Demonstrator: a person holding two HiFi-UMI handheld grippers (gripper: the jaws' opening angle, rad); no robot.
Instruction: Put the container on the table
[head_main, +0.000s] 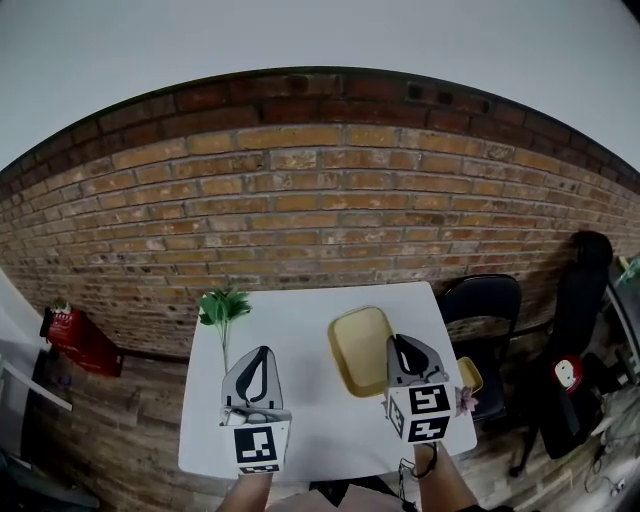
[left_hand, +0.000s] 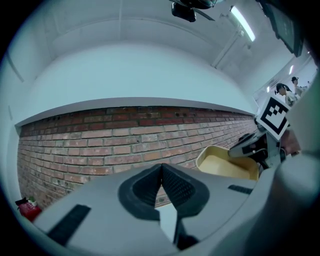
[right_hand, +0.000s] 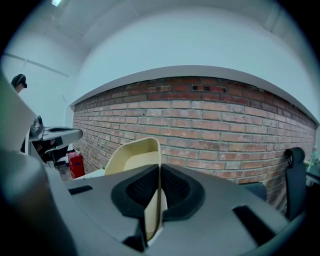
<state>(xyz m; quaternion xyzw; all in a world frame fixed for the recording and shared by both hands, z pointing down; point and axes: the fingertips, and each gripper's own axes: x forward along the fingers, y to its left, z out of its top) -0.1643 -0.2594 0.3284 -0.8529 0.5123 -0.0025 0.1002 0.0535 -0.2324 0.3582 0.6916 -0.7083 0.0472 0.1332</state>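
Note:
A shallow cream-yellow container (head_main: 362, 350) is over the right half of the white table (head_main: 300, 325). My right gripper (head_main: 401, 346) is shut on its right rim. In the right gripper view the rim runs between the closed jaws (right_hand: 160, 170) and the container (right_hand: 131, 157) stretches ahead. Whether it touches the tabletop I cannot tell. My left gripper (head_main: 262, 353) hovers over the table's left front, shut with nothing in it (left_hand: 161, 167). In the left gripper view the container (left_hand: 222, 166) shows at the right, with the right gripper (left_hand: 260, 145) on it.
A green leafy sprig (head_main: 223, 308) lies at the table's far left corner. A small yellow object (head_main: 470, 374) and a pink flower (head_main: 465, 400) sit off the right edge. A dark chair (head_main: 482, 300) stands to the right, a red object (head_main: 75, 338) on the floor to the left, and a brick wall behind.

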